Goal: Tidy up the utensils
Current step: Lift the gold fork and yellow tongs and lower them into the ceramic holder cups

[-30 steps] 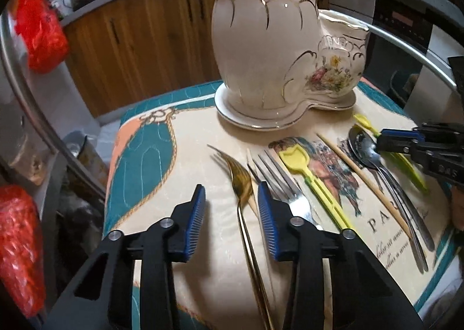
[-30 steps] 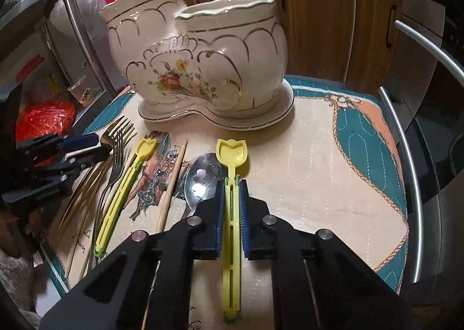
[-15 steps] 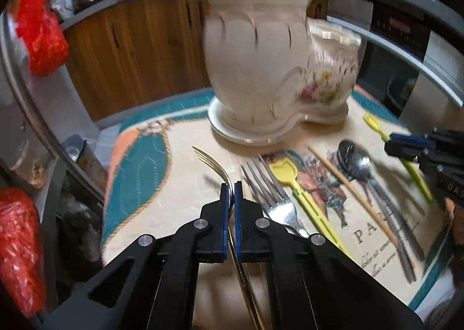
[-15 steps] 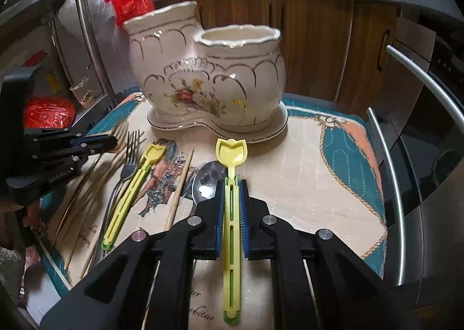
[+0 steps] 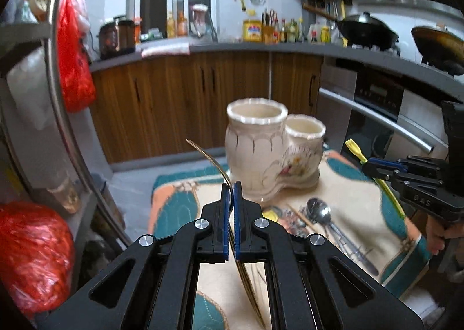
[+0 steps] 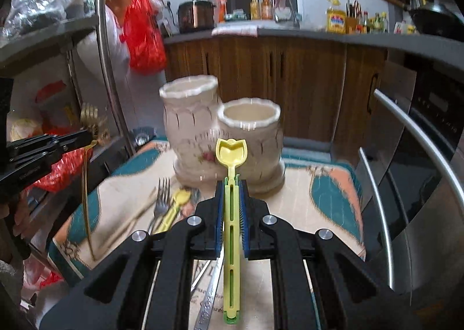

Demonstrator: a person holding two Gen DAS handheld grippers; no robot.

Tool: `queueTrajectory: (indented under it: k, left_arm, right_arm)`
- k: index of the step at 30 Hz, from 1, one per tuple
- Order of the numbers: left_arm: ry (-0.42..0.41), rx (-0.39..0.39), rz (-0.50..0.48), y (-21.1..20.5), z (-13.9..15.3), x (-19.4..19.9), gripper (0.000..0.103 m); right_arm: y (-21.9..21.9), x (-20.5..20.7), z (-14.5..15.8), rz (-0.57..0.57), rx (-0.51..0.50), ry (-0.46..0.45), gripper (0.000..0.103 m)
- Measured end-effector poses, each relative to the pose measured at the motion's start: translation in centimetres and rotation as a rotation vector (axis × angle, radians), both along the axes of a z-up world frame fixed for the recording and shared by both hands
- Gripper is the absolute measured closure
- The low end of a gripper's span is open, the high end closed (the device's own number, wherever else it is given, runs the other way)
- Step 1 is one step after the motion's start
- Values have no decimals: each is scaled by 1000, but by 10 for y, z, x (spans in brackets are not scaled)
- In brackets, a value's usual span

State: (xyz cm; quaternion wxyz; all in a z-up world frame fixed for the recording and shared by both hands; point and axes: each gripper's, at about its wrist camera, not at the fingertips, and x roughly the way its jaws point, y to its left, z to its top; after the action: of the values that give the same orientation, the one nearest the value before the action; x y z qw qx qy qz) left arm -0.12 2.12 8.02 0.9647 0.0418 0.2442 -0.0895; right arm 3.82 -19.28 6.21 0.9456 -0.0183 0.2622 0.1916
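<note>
Left tool [image 5: 231, 186] clamped on a gold fork [image 5: 207, 154], raised clear of the desk [image 5: 342, 185], tines forward. Right tool [image 6: 232, 185] clamped on a yellow spoon [image 6: 231, 151], bowl toward the ceramic holder [image 6: 203, 115]. A silver fork [image 6: 162, 196], a second yellow spoon [image 6: 177, 199] and metal spoons [image 5: 319, 212] lie on the cloth [image 6: 327, 185].

Black tongs [image 5: 231, 185], blue pads [image 5: 223, 222], silver screws [image 5: 200, 224].

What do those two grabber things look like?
Both are black plastic. The left gripper and right gripper each have two angular arms with triangle cut-outs, silver round bolts, and blue ribbed pads lining the jaws. Seen from the side, the right one carries small raised lettering.
</note>
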Motion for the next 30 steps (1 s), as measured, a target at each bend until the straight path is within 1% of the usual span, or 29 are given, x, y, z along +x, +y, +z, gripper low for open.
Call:
queueTrajectory:
  k: [4, 8, 9, 12, 16, 20, 23, 27, 30]
  left_arm:
    - [-69, -7, 14, 4, 25, -11, 100]
    - [-128, 4, 13, 4, 57, -14, 100]
    - [-143, 7, 4, 2, 70, -11, 100]
    - [-167, 10, -27, -5, 97, -3, 100]
    - [-204, 37, -43, -21, 134, 19, 100]
    - [-233, 21, -47, -33, 157, 38, 100]
    - [-255, 25, -29, -42, 167, 55, 100]
    - [-255, 60, -6, -53, 162, 81, 100]
    - [-228, 84, -1, -59, 151, 103, 100]
  right_arm:
    - [-4, 0, 20, -11, 35, -63, 93]
    - [-5, 11, 41, -19, 55, -136, 93]
    - [-5, 19, 48, -21, 67, -157, 93]
    - [-6, 44, 64, -20, 116, -194, 93]
    - [-9, 80, 76, -11, 193, -196, 93]
    - [-10, 113, 74, -10, 242, -178, 93]
    - [-13, 138, 63, -26, 297, -166, 93]
    - [-14, 160, 41, -63, 324, -149, 93]
    - [-11, 173, 24, -85, 325, -134, 93]
